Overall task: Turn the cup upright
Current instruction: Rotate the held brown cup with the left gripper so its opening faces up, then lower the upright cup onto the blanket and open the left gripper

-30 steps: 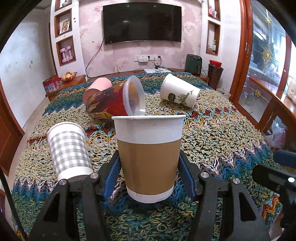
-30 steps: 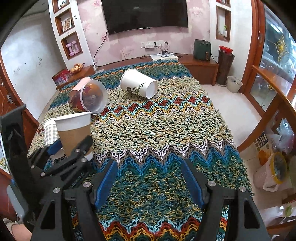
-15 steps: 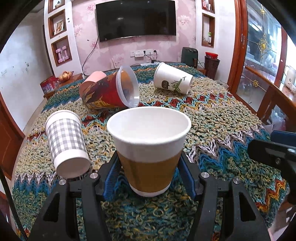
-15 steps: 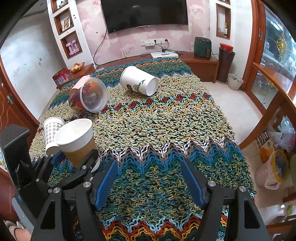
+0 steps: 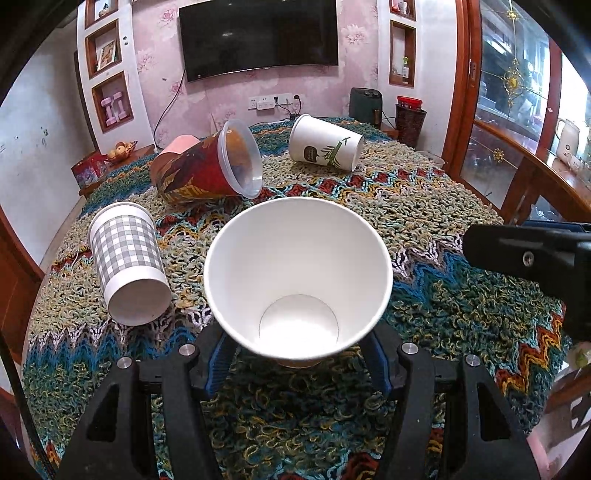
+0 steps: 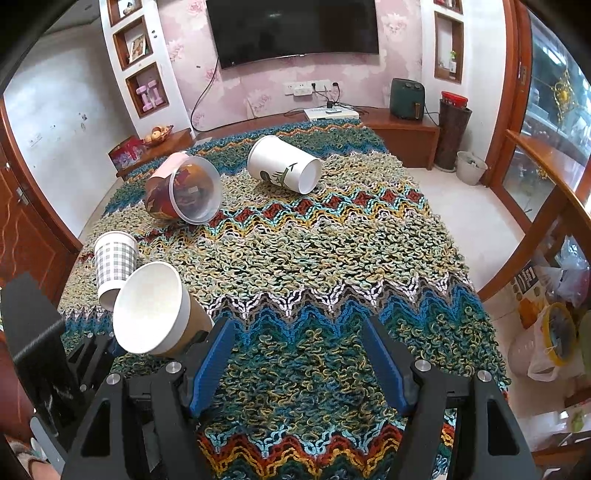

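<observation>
The left gripper point(image 5: 297, 354) clamps a smooth brown-sleeved paper cup point(image 5: 297, 275) — mouth up — over the loopy crocheted cloth point(image 6: 332, 258). Beside the cup, the right gripper point(image 6: 299, 363) gapes over bare cloth.

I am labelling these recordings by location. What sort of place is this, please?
Most likely a home living room: a wall-mounted television, display niches holding pink dumbbells, and a table under a knitted cloth carrying paper cups.

matt paper cup point(image 5: 297, 273) with brown sleeve; rough, loopy knitted cloth point(image 5: 424, 221).
</observation>
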`<state>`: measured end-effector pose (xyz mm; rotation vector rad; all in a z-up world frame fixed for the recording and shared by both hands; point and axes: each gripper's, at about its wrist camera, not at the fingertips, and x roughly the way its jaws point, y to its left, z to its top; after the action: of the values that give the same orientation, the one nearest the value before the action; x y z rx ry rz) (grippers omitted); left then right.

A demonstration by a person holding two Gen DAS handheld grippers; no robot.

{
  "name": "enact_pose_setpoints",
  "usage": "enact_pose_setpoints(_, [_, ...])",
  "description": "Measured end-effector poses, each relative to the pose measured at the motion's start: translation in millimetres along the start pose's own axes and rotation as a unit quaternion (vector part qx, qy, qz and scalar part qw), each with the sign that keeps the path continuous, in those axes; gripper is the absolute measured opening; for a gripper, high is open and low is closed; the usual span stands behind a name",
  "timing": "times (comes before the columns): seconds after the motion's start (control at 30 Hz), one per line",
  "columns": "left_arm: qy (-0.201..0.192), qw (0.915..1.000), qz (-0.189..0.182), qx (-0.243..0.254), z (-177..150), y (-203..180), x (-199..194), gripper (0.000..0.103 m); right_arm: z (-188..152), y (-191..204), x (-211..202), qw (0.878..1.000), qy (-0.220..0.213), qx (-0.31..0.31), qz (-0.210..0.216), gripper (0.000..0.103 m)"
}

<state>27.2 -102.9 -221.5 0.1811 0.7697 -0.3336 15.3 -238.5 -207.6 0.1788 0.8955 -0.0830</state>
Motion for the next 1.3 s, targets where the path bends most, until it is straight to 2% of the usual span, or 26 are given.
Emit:
enact_pose_setpoints(0.33, [0.011, 0.9998, -0.009, -0.014, -1, 4, -1, 0.067, 0, 3, -5, 1.000, -0.004, -0.002, 0.001, 0.072])
enact_pose_setpoints(0.37, [0.017, 0.9996, -0.013, -0.017, -2, 4, 0, 0.070, 0, 3, -5, 1.000, -0.005, -0.002, 0.000, 0.072])
enact_pose_setpoints(0.47, [0.028, 0.9993, -0.014, -0.020, -4, 4, 2, 0.088, 0, 3, -8, 1.000, -0.008, -0.002, -0.001, 0.072])
enact_pose_setpoints(0.5, [0.025, 0.9994, -0.012, -0.019, -4, 4, 1, 0.089, 0, 3, -8, 1.000, -0.008, -0.001, -0.001, 0.072])
enact_pose_setpoints(0.83, [0.018, 0.9998, -0.002, -0.009, -4, 1, -8, 0.091, -1, 1, -11, 1.000, -0.013, 0.002, 0.000, 0.072])
enact_pose_setpoints(1.3, [0.003, 0.9998, 0.018, -0.013, -1, 8, -40, 0.091, -6, 11, -31, 1.000, -0.029, -0.009, 0.009, 0.072])
